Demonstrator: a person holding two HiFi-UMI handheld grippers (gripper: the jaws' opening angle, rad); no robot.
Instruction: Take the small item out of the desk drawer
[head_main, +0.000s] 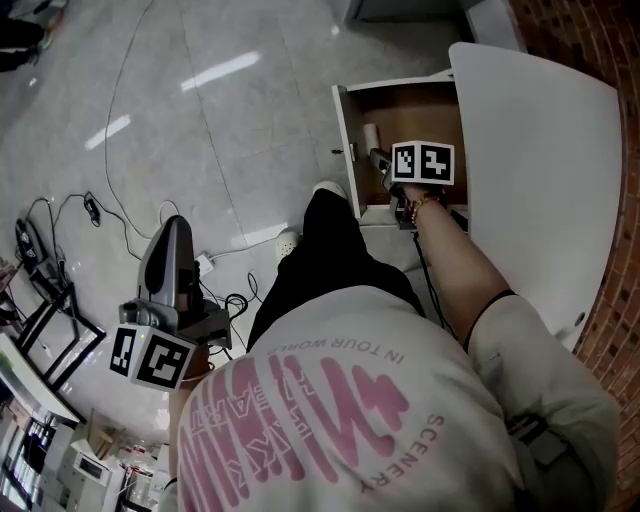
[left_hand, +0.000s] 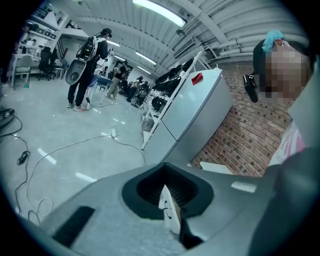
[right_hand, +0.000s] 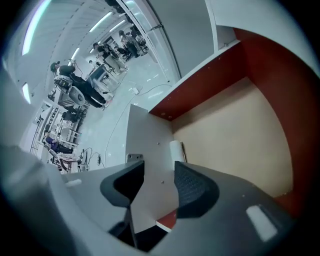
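Observation:
The desk drawer (head_main: 400, 110) stands pulled out below the white desk top (head_main: 540, 150), its brown inside bare except for a small white roll-shaped item (head_main: 370, 135) lying against the white front panel (head_main: 346, 150). My right gripper (head_main: 380, 163) hovers over the drawer's front left part. In the right gripper view it (right_hand: 157, 180) is open, its jaws wide apart on either side of the panel's top edge (right_hand: 150, 150), and the item (right_hand: 176, 150) lies just beyond the fingertips. My left gripper (head_main: 170, 255) hangs shut over the floor, far to the left, holding nothing.
Cables (head_main: 120, 200) and a power strip (head_main: 205, 265) lie on the grey floor at the left. My leg and shoe (head_main: 325, 190) stand right in front of the drawer. A brick wall (head_main: 610, 300) borders the desk at the right. Equipment racks (head_main: 40, 300) crowd the lower left.

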